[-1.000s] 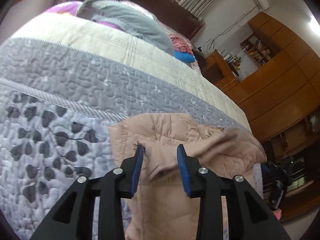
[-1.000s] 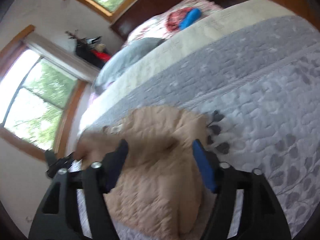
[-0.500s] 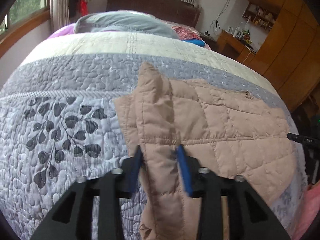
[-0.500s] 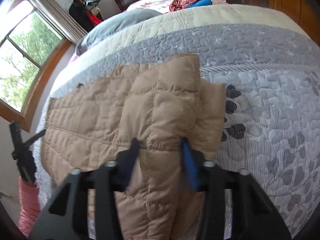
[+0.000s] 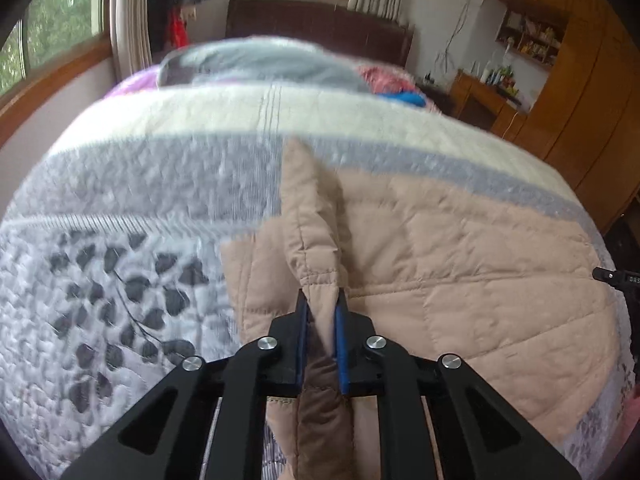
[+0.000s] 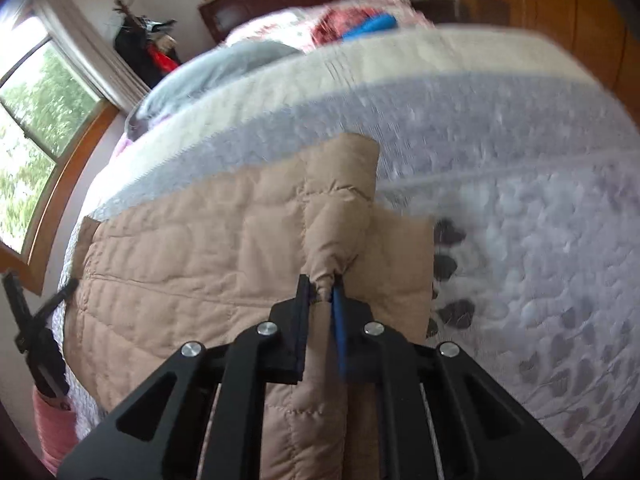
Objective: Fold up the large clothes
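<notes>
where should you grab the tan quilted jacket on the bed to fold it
By the near edge, one pinch toward each side, coming down from the foot of the bed. The jacket lies flat on the bedspread, so puffy fabric must be bunched into a ridge. The left gripper and right gripper have just been closing and now pinch such ridges.

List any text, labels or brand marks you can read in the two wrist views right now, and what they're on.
Nothing fully readable in either view.
White print on a black device at the right edge of the left wrist view: cut off and too blurred to read.
Bottles and items on the shelves: too small.
Tan quilted jacket and bedspread: no print or tag visible.
</notes>
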`<state>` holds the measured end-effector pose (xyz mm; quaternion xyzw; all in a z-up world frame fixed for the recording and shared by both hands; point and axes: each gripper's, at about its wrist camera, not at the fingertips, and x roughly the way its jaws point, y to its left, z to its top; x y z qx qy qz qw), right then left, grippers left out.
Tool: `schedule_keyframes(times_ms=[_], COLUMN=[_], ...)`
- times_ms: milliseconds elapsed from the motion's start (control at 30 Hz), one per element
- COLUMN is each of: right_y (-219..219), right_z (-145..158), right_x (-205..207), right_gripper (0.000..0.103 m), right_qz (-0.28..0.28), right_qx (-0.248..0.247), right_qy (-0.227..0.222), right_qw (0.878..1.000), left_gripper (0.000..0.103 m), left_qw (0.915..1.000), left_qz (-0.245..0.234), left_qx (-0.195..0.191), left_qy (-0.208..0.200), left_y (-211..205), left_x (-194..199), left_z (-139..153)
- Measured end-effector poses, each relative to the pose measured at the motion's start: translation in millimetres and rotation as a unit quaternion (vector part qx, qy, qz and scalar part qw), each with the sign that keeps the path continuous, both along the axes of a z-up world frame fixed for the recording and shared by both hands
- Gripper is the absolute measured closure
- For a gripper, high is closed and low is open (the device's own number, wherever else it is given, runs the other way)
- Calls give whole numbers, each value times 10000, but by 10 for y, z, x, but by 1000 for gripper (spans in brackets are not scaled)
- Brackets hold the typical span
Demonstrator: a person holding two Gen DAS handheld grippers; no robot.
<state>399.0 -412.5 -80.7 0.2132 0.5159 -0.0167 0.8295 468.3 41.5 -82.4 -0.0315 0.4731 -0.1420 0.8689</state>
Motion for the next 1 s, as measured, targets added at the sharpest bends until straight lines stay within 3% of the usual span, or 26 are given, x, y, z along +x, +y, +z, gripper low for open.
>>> schedule_keyframes(times_ms=[100, 200, 333, 433, 567, 667, 833, 1000], right_y=[-45, -53, 28, 135, 507, 967, 1545, 1735], right_z=[-178, -171, 139, 477, 721, 733, 594, 341], right_x=[-16, -35, -189, -466, -746, -845, -882, -879], right_gripper=[92, 91, 79, 78, 78, 78, 78, 78], right_qz=[-49, -145, -351, -605, -199, 287, 504, 518], right_qx=[224, 232, -374, -780, -537, -375, -586, -553], right_qy=[58, 97, -32, -304, -606, -629, -383, -163], right_qw=[9997, 9996, 9987, 9947, 9965, 9969, 9963, 9970], left_gripper=[88, 85, 77, 76, 77, 77, 77, 77], left_qw=[10000, 9999, 9996, 9972, 9938, 9948, 9941, 9955], left_qz=[-55, -37, 236, 526, 467, 107, -343, -550], left_qx=[-29, 159, 183, 291, 403, 392, 682, 628], left_qy=[21, -19, -19, -444, -928, -930, -768, -440], left_y=[-11, -53, -39, 67, -97, -403, -1018, -1250], left_x=[6, -15, -144, -370, -770, -1034, -1346, -1452], left_z=[-125, -113, 114, 417, 762, 862, 734, 452])
